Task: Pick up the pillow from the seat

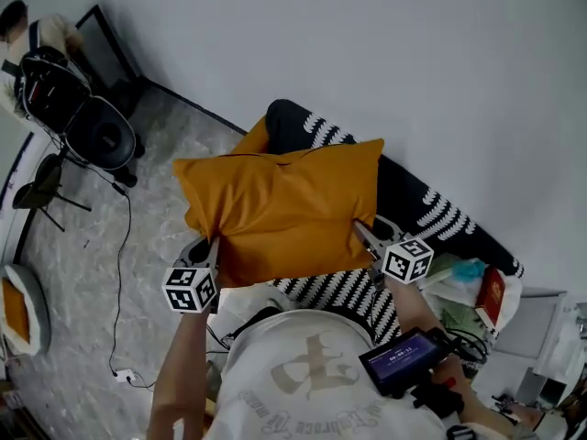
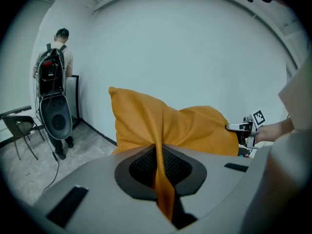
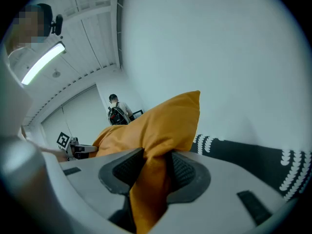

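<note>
An orange pillow (image 1: pixel 280 211) hangs in the air in front of the black seat with white stripes (image 1: pixel 431 211), stretched between my two grippers. My left gripper (image 1: pixel 213 250) is shut on a thin fold of the pillow's lower left edge; in the left gripper view the orange cloth (image 2: pixel 161 174) runs pinched between the dark pads. My right gripper (image 1: pixel 367 235) is shut on a thicker bunch of the pillow's right edge, seen as orange cloth (image 3: pixel 148 184) filling the gap between its pads. A second orange cushion (image 1: pixel 255 138) peeks out behind the held pillow.
A person with a backpack (image 1: pixel 32 53) stands at the far left by a black round-based stand (image 1: pixel 101 136). A folding chair (image 1: pixel 41 186) and a cable (image 1: pixel 119 282) are on the grey floor. Clutter, including a red book (image 1: pixel 491 296), sits at the seat's right end.
</note>
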A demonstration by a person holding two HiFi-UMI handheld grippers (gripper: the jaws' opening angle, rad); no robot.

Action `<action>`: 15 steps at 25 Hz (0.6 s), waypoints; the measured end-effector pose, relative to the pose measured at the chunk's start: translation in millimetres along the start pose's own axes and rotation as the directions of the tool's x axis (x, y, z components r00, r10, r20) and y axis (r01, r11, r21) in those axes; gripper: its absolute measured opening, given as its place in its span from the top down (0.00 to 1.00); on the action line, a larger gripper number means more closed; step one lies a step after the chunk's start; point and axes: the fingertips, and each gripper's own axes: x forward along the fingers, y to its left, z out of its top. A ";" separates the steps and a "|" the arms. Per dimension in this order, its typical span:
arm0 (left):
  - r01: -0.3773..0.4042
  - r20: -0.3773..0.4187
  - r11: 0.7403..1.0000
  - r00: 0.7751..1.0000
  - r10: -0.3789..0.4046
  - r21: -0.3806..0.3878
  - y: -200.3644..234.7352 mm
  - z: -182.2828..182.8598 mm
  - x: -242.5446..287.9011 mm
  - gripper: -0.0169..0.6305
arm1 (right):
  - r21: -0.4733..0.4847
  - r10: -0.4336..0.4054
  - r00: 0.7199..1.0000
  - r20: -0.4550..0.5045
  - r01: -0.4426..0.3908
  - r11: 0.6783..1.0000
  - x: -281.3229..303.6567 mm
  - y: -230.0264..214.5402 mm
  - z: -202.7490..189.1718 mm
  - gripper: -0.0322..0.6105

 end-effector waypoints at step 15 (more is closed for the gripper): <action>0.007 0.225 0.996 0.974 -0.028 0.094 -15.5 74.0 -60.0 0.94 | -0.144 -0.007 0.981 0.194 0.036 0.989 -46.5 54.6 58.6 0.70</action>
